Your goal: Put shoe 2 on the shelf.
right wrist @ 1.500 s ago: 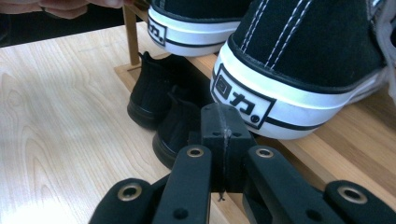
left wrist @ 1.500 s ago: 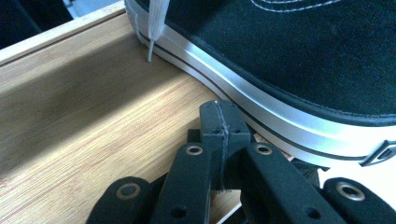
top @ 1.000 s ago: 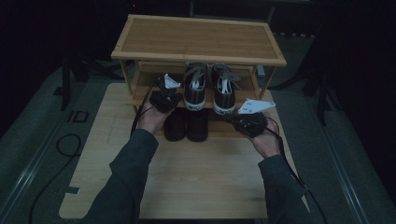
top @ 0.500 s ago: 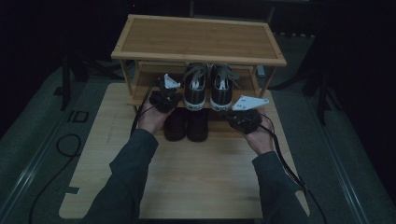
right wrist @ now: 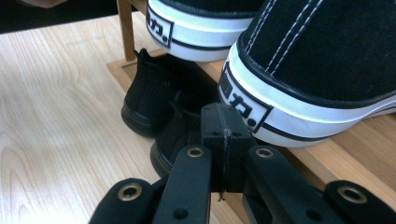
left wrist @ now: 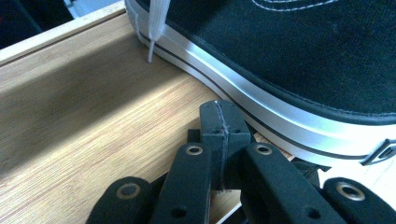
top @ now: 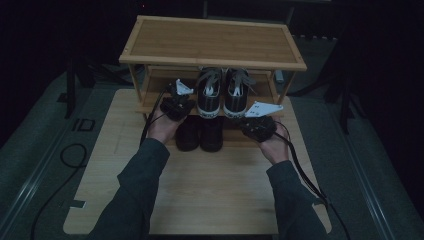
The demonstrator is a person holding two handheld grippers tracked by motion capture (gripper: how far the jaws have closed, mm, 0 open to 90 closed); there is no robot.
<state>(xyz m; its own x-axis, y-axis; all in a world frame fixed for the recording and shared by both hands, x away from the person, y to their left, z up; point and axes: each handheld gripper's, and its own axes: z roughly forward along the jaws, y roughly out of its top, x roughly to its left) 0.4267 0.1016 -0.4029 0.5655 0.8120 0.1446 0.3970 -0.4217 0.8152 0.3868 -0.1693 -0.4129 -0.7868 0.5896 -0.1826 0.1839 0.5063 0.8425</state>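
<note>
The pair of black-and-white sneakers (top: 221, 95) sat on the middle shelf of the bamboo shoe rack (top: 212, 42). The left tongs (top: 176, 100) and right tongs (top: 256, 120), each pressed together on nothing, flanked the heels, above black shoes (top: 200, 134) on the lowest shelf.

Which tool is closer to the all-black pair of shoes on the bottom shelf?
Right. The right tool hangs just above them; the left tool sits one shelf up.

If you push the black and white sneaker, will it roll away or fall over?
Probably neither: the sneaker sits flat on its wide white sole on the wooden shelf, so it would likely slide. Its cloth top looks soft and may dent; the loose lace would flop.
</note>
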